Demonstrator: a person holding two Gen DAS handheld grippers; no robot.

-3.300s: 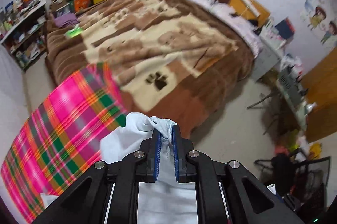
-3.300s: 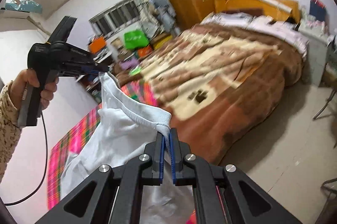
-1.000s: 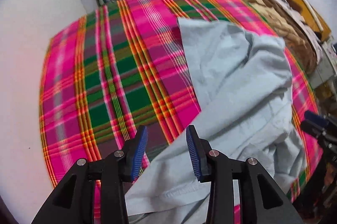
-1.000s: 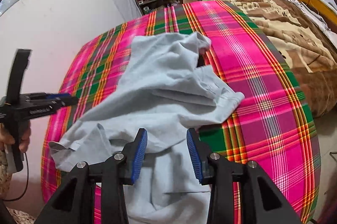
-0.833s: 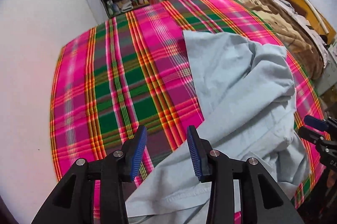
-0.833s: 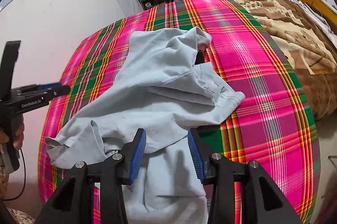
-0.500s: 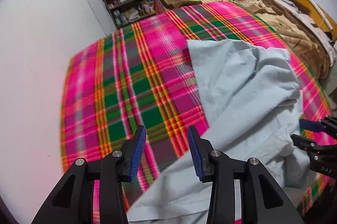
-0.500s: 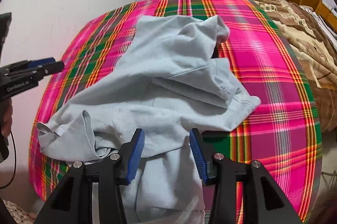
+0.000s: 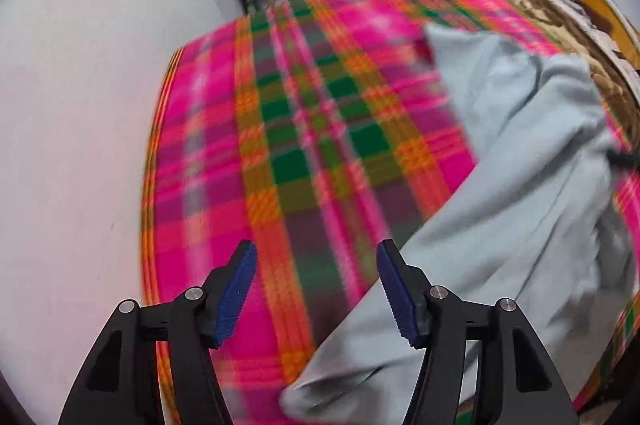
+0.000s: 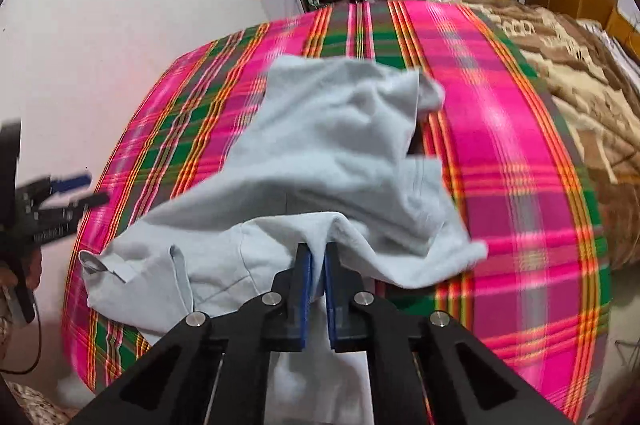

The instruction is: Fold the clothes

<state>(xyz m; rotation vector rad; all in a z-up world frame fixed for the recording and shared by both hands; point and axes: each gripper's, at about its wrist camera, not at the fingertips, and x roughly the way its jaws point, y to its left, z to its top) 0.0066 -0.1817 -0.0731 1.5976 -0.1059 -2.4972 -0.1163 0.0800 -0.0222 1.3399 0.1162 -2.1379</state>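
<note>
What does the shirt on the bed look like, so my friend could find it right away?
Look for the bright pink, green and orange plaid blanket spread over the near end of the bed. Crumpled on it lies a pale grey-blue shirt, with a bunch of its cloth between the closing pads of the right gripper. It is the only plain, pale thing on all those stripes.

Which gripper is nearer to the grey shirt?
Right. The right gripper is closing, pinching a fold of the grey shirt. The left gripper hovers beside its edge, opening, empty.

Opening left tongs (image 9: pixel 314 289), grey garment (image 9: pixel 520 193), plaid blanket (image 9: pixel 304 129)
</note>
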